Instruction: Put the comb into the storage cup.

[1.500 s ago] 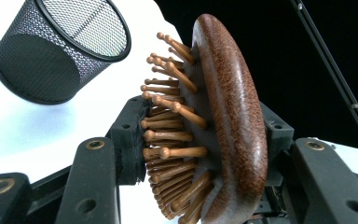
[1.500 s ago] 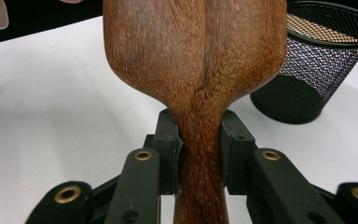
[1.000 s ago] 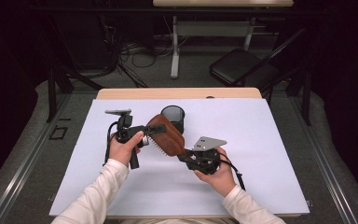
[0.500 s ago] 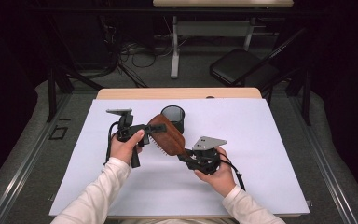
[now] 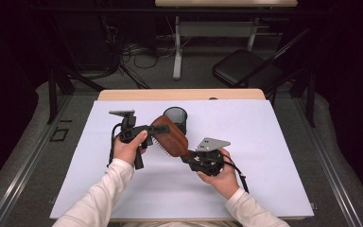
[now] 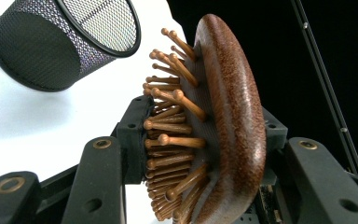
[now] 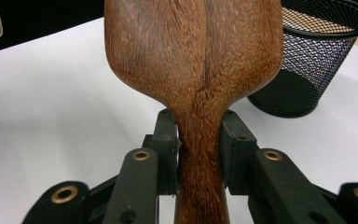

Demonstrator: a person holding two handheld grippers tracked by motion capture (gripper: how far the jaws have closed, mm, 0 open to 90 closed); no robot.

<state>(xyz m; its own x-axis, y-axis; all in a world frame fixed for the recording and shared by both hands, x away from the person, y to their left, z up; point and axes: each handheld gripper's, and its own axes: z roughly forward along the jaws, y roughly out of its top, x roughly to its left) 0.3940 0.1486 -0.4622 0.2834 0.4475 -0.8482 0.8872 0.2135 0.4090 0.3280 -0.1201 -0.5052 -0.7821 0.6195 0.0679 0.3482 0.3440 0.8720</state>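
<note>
Holding the wooden hairbrush (image 5: 170, 138) off the bench (image 5: 274, 156) between both tools looks like a handover or a re-grip, with the black mesh cup (image 5: 176, 119) standing just past it at about twelve o'clock as the likely place for it to go. The brush hangs near the middle of the white sheet, its head toward ten o'clock and its handle toward four o'clock. The left hand-held gripper (image 6: 205, 140) has closed down on the head, one pad among the wooden pins (image 6: 172, 126) and the other against the smooth back, so the jaws stand at a middling gap set by the head's thickness. The right hand-held gripper (image 7: 200, 154) pinches the neck of the handle from both sides, pads pressed to the wood, jaws fairly narrow. Two grips keep the brush from swinging while one side can let go.
</note>
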